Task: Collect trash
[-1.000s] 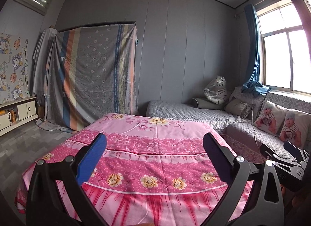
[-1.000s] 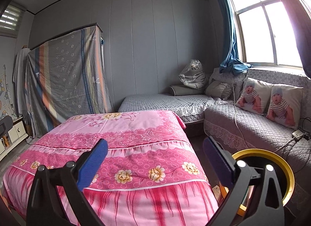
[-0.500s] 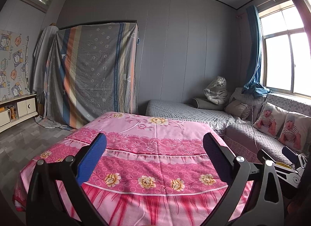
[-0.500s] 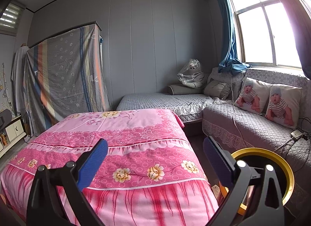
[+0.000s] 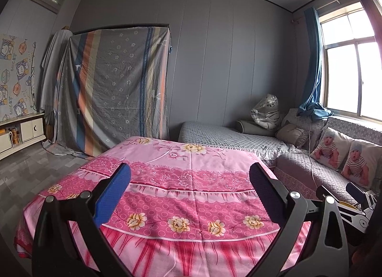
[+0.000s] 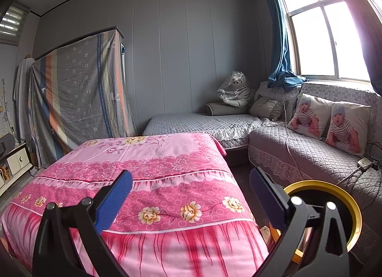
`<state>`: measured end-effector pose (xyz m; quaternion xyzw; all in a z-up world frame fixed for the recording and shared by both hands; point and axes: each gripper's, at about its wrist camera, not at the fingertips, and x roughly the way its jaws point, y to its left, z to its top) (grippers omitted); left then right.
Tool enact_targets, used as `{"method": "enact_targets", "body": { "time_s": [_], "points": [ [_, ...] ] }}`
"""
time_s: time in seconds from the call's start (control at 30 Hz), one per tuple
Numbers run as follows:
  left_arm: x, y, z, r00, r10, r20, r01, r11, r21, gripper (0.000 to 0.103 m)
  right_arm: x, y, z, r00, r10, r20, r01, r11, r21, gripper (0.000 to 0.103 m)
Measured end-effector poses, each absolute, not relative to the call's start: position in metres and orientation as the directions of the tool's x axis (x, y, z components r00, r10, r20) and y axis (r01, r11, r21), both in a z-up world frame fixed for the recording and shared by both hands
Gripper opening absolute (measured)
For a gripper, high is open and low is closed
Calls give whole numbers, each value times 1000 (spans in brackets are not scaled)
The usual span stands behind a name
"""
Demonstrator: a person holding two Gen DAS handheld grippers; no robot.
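Left gripper (image 5: 190,182) jaws wide apart, empty, over pink floral bedspread (image 5: 181,181). Right gripper (image 6: 191,185) likewise spread, empty. Trash bin (image 6: 334,187), round with yellow rim and dark inside, sits on floor between bed and grey sofa (image 6: 310,155).

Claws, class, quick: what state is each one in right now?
Left claw: open, holding nothing.
Right claw: open, holding nothing.
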<state>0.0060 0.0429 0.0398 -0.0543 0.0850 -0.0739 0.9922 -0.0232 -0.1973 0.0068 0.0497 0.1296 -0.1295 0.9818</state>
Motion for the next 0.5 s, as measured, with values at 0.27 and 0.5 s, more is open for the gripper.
{"method": "enact_targets", "body": {
  "time_s": [0.27, 0.5],
  "points": [
    [8, 38, 43, 973, -172, -154, 156, 981, -115, 95, -23, -199, 7, 932, -241, -271, 269, 961, 69, 95],
    [7, 34, 44, 973, -181, -145, 167, 980, -105, 95, -23, -202, 6, 932, -241, -272, 270, 960, 74, 95]
  ]
}}
